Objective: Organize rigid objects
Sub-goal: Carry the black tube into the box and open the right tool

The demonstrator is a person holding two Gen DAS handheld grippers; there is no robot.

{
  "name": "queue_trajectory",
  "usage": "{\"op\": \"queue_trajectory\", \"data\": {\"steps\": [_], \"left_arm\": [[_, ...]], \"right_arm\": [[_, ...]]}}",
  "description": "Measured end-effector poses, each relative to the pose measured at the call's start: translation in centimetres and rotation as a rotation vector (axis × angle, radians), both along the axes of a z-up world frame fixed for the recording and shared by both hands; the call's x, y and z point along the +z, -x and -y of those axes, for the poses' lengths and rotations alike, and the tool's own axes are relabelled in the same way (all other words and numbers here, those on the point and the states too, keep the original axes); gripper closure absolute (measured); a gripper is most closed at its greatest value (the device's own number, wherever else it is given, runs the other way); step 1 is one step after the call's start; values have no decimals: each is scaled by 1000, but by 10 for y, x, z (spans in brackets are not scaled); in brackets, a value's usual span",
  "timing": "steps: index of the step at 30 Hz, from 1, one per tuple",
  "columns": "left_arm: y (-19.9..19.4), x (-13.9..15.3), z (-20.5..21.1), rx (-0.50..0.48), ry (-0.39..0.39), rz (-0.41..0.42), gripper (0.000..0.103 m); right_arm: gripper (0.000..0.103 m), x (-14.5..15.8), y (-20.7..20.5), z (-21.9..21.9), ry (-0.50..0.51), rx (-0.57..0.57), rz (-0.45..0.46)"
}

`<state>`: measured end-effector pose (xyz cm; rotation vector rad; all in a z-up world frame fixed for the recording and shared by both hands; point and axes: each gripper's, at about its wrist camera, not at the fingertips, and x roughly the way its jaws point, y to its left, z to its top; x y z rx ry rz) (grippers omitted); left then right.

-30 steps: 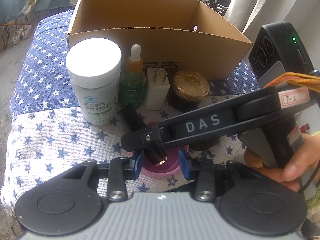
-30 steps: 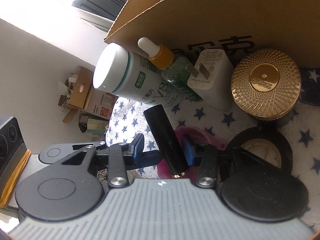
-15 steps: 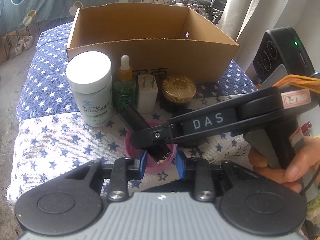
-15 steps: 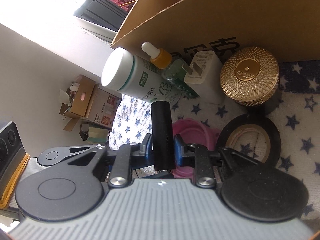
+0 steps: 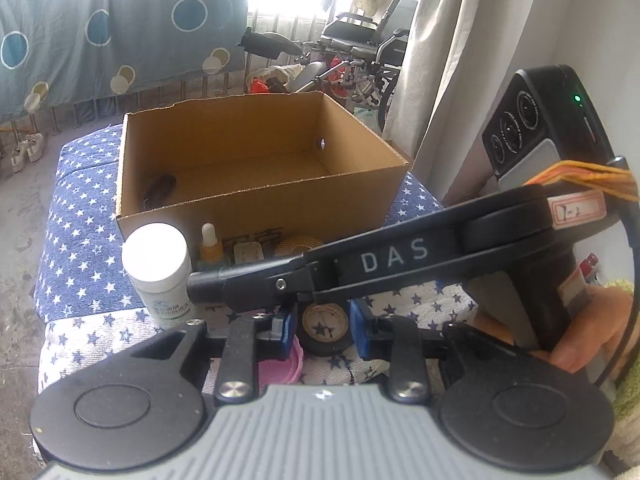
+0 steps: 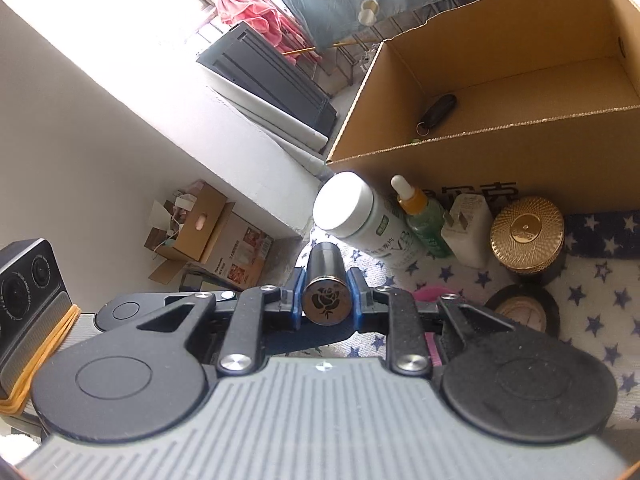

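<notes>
Right fingers (image 6: 355,282) hiding lipstick tube (image 6: 325,280) sides, charger (image 5: 249,251) half-blocked

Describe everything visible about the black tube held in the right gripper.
The black tube is a short, glossy dark cylinder, like a lipstick case. Its near end is a round bronze cap stamped with a black rose. It lies along the right gripper, its length pointing away from the camera, clamped on both sides by the blue-padded fingers and lifted above the star-patterned cloth.
</notes>
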<state>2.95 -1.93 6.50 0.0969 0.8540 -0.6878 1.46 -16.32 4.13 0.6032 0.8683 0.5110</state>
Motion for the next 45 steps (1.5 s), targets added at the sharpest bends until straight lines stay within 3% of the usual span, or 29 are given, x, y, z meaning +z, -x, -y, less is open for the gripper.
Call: {"op": "queue_trajectory", "data": {"steps": [9,14,16,19,23,29,34,39,45], "left_arm": [[-36,23,2,14,28,40,74],[-90,40,7,29,62,32,74],[-118,39,10,41,80,3,74],[-155,28,14,104,48,-28,74],[-175,14,4,159,58,-76,73],[-163,10,-12,199,34,-31,71],[-148,19,-25,227,41,1,70],[-125,28,-36,240,40,46,68],[-95,36,-51,235,69,68,64]], "right_arm": [[82,30,-18,21,-15,-15,43],[82,61,-55,30,16,-23,84],[82,64,-81,36,14,-29,59],[82,56,-124,45,27,-52,-12],[82,18,-182,54,29,-66,-169],[82,-46,-236,38,61,-25,-357],[80,-67,-260,16,134,8,-398],[58,-61,-262,26,104,-75,-381],[55,-22,-211,51,37,-129,-279]]}}
